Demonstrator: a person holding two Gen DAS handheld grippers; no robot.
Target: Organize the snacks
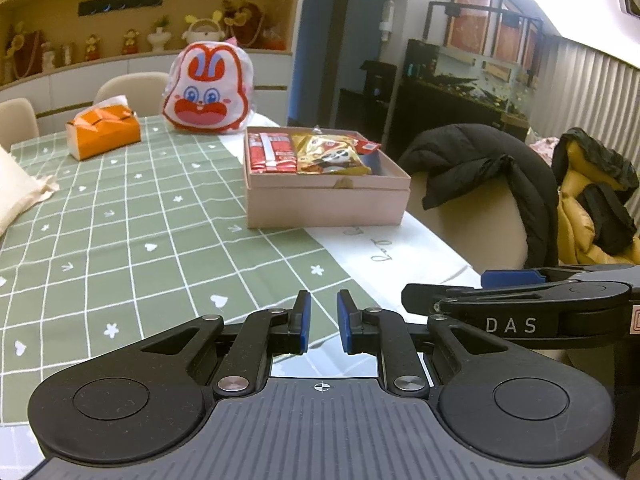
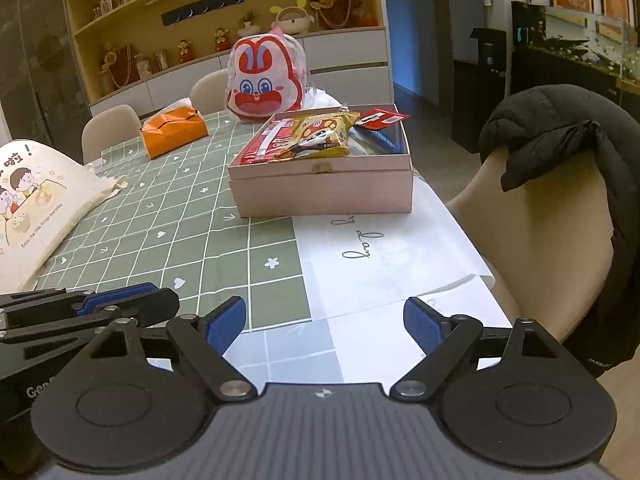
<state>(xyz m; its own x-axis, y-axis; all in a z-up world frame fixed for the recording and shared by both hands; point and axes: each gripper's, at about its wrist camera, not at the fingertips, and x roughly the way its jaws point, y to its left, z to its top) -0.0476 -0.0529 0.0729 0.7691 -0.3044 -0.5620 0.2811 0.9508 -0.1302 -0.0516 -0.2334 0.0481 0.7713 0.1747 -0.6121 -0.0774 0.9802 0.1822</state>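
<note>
Pink cardboard is my landmark: the box (image 2: 322,194) sits open on the green checked tablecloth (image 1: 132,236), its front wall facing me, straddling the seam where the cloth meets a white sheet (image 2: 384,256) with handwriting on it. Inside the box I see red snack packs (image 1: 272,152) along its left side, a yellow panda-print packet (image 2: 320,136) in the middle and a red-labelled packet (image 2: 380,117) poking over its far right rim. Behind the box stands a rabbit-face bag (image 1: 206,90), and to the box's left lies an orange tissue pack (image 1: 104,132). Nearer than the box on its left, a cream tote bag (image 2: 36,200) with cartoon children rests on the cloth. My left gripper (image 1: 323,322) hangs short of the box with a narrow gap between its blue pads, holding nothing. My right gripper (image 2: 324,326) is also short of the box, fingers spread wide and empty. A black jacket (image 2: 560,140) drapes a chair to the box's right.
</note>
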